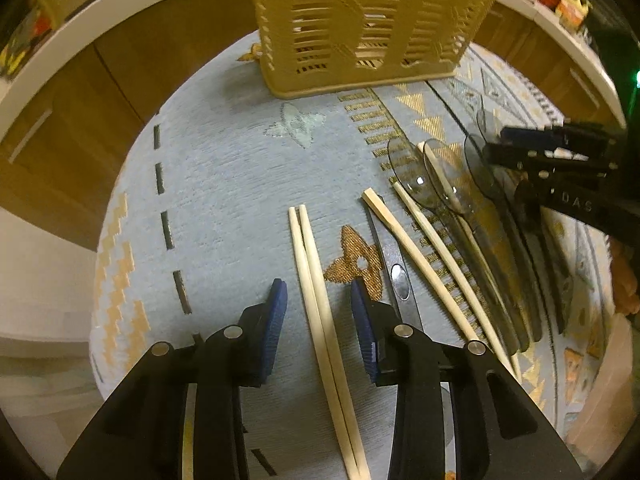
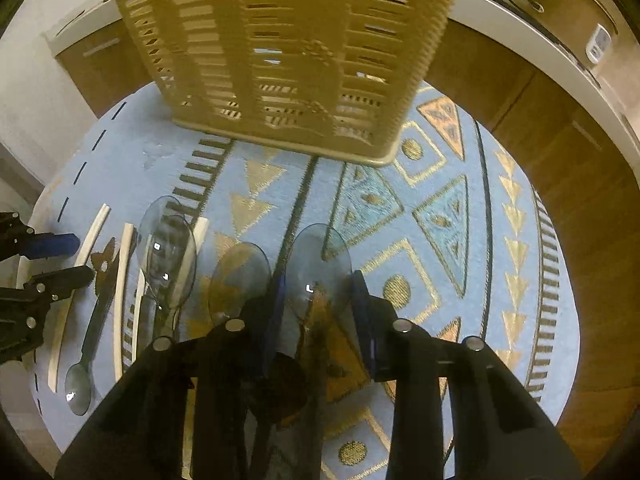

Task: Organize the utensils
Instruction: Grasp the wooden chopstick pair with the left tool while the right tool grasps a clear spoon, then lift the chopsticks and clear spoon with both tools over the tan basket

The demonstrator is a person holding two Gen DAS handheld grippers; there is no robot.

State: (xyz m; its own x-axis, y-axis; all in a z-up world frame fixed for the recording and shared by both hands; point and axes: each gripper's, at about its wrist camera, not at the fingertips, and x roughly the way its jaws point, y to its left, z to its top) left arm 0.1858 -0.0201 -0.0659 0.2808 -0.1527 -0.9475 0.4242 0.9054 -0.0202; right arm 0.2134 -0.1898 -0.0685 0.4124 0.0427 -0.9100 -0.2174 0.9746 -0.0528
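A tan slotted utensil basket (image 1: 360,20) stands at the far side of the blue patterned mat (image 1: 224,184); it also shows in the right wrist view (image 2: 288,48). My left gripper (image 1: 318,300) is open, its jaws on either side of a pair of wooden chopsticks (image 1: 320,312) lying on the mat. More chopsticks (image 1: 420,264) and several clear plastic spoons (image 1: 440,184) lie to the right. My right gripper (image 2: 318,292) is open, with a clear spoon (image 2: 320,268) between its jaws. Its arm shows in the left wrist view (image 1: 560,160).
A metal utensil (image 1: 400,280) lies beside the left gripper's right finger. More clear spoons (image 2: 240,276) and chopsticks (image 2: 124,280) lie left of my right gripper. Wooden cabinets (image 2: 560,160) with a white counter ring the mat.
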